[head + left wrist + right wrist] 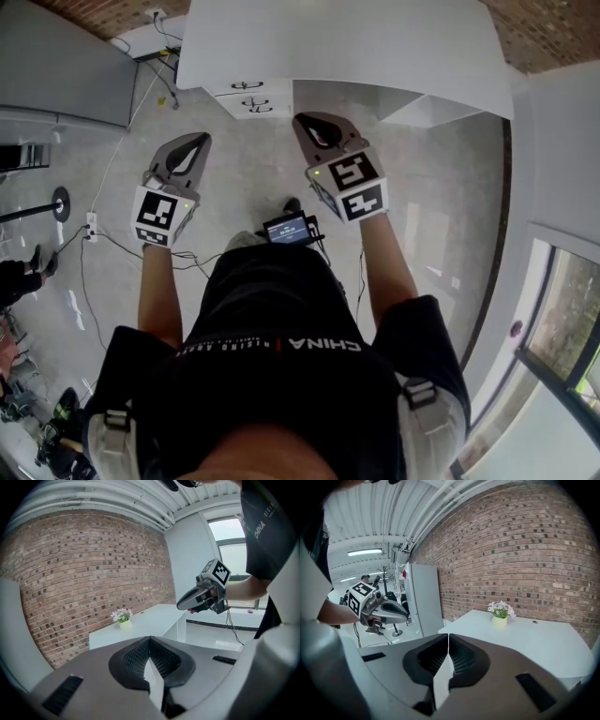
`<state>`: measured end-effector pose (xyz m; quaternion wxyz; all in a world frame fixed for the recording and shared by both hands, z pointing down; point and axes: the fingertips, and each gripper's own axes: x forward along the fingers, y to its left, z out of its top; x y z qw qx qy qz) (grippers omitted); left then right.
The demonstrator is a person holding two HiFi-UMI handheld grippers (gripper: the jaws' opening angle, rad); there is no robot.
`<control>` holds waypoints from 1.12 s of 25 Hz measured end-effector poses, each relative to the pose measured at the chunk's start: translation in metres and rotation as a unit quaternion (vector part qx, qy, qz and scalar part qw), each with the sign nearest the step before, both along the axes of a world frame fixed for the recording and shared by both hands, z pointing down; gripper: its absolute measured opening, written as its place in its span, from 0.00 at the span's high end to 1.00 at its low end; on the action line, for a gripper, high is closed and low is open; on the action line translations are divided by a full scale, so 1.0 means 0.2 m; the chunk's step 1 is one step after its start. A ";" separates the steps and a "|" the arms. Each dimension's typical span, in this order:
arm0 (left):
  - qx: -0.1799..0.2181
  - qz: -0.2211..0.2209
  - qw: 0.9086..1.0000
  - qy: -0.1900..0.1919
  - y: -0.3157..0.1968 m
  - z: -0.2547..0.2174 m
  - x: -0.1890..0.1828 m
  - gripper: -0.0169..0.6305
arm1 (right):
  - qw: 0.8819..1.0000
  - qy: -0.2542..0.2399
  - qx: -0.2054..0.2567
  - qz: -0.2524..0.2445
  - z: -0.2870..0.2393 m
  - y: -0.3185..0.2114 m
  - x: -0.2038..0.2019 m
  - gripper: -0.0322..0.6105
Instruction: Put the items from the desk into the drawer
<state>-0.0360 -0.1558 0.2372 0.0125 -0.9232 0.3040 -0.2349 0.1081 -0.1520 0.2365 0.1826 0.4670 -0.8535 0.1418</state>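
From the head view, a white desk [375, 47] stands ahead, with a drawer unit [251, 98] under its left end whose drawers are closed. Held in the air short of the desk, my left gripper [199, 141] and right gripper [306, 122] are both shut and hold nothing. In the left gripper view the jaws [150, 639] meet in one line; the right gripper [202, 597] hangs beyond them. A small pot of flowers [500, 613] and a small dark item [535, 621] sit on the desk top [529, 641]. The left gripper [380, 609] shows at the left there.
A brick wall [84, 573] runs behind the desk. A tall white cabinet [424, 597] stands left of it. Cables and a power strip [91, 225] lie on the floor at the left, near a round stand base [62, 202]. Windows [562, 309] line the right side.
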 end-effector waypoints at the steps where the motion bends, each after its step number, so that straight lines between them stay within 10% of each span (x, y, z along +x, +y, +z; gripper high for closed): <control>1: 0.004 -0.002 1.000 -0.001 0.03 -0.02 -0.02 0.95 | 1.000 -0.001 0.002 0.001 -0.01 0.03 -0.01 0.92; 28: 0.015 0.010 0.998 0.066 1.90 -0.03 -0.12 0.95 | 0.998 0.064 -0.005 0.022 0.00 1.97 -0.07 0.92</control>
